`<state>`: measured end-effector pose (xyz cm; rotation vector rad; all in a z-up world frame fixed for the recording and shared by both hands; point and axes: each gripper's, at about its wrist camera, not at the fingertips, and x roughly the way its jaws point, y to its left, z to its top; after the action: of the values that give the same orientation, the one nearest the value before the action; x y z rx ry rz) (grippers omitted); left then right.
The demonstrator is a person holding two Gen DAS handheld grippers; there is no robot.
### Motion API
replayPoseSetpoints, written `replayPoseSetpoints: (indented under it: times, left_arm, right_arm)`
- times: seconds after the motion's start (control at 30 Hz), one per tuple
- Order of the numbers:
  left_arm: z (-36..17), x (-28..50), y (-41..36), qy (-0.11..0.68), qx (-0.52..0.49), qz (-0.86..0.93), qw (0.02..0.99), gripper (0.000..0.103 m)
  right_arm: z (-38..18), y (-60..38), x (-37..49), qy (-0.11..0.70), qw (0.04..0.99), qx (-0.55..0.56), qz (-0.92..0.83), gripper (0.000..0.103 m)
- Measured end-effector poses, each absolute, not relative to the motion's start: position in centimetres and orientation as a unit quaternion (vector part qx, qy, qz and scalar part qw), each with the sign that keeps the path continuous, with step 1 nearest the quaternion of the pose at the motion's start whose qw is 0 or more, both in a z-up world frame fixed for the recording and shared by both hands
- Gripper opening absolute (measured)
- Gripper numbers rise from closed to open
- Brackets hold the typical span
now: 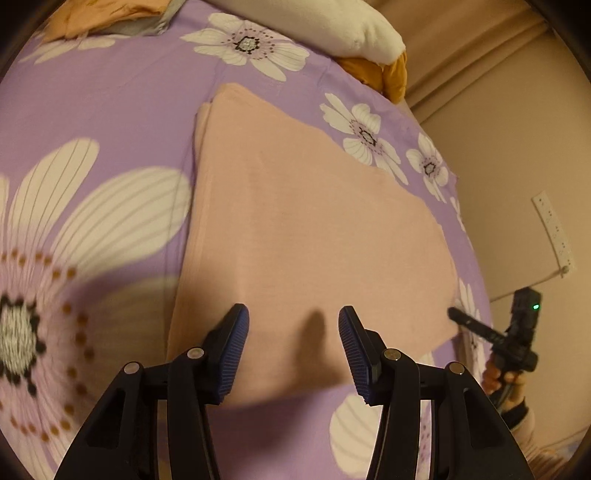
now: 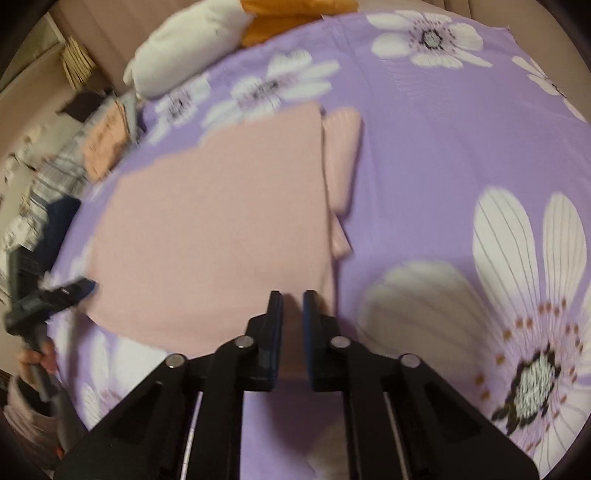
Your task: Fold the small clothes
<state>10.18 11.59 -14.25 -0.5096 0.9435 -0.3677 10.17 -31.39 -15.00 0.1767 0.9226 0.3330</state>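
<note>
Left wrist view: the left tool (image 1: 293, 354) hangs with its ribbed blue pads (image 1: 232, 354) spread apart above the near edge of the pink garment (image 1: 306, 229), nothing between them. The right tool (image 1: 458, 317) shows at the right edge of the cloth, held by a hand (image 1: 506, 376).

In the right wrist view, the right tool (image 2: 293, 332) has its jaws drawn nearly together at the garment's near right corner; pink cloth (image 2: 210, 229) shows in the narrow gap, though whether the pads really pinch it I cannot tell. The left tool (image 2: 70, 291) sits at the cloth's near left edge.

The garment lies flat on the bed, on a purple sheet (image 1: 110, 122) printed with big white flowers. It looks soft and matte, a smooth knit, roughly rectangular, with a ribbed strip (image 2: 341, 158) peeking out along one side, so at least one fold seems done. A further fold probably remains.

A white pillow (image 1: 332, 29), orange fabric (image 1: 391, 74) and a heap of other clothes (image 2: 92, 147) lie at the far side.
</note>
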Motion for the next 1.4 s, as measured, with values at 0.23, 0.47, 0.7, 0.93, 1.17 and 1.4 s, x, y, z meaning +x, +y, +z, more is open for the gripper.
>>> replayPoseSetpoints:
  times: [0.23, 0.47, 0.7, 0.93, 1.17, 1.4]
  left_arm:
    - [-13.2, 7.4, 11.7, 0.442, -0.256, -0.177, 0.841, 0.052]
    - [-11.8, 7.4, 13.9, 0.413, -0.26, -0.147, 0.86, 0.067]
    - [-13.7, 11.9, 14.9, 0.411, -0.329, -0.168, 0.833, 0.067]
    - [-14.3, 15.0, 14.6, 0.414, -0.339, -0.191, 0.823, 0.067]
    - [-14.3, 17.9, 13.9, 0.414, -0.337, -0.201, 0.821, 0.067]
    - [-14.6, 18.3, 14.4, 0.432, -0.303, -0.175, 0.831, 0.031]
  right_arm:
    - [-14.9, -32.1, 8.4, 0.448, 0.874, 0.087, 0.164, 0.013]
    - [-12.0, -30.9, 5.9, 0.4, 0.884, 0.115, 0.214, 0.054]
    - [-12.1, -25.3, 8.3, 0.411, 0.868, 0.093, 0.262, 0.053]
    - [-12.3, -20.0, 12.9, 0.414, 0.859, 0.073, 0.291, 0.051]
    - [-11.4, -14.6, 18.9, 0.41, 0.872, 0.038, 0.267, 0.024]
    - [-12.7, -11.4, 24.0, 0.442, 0.869, 0.001, 0.225, 0.009]
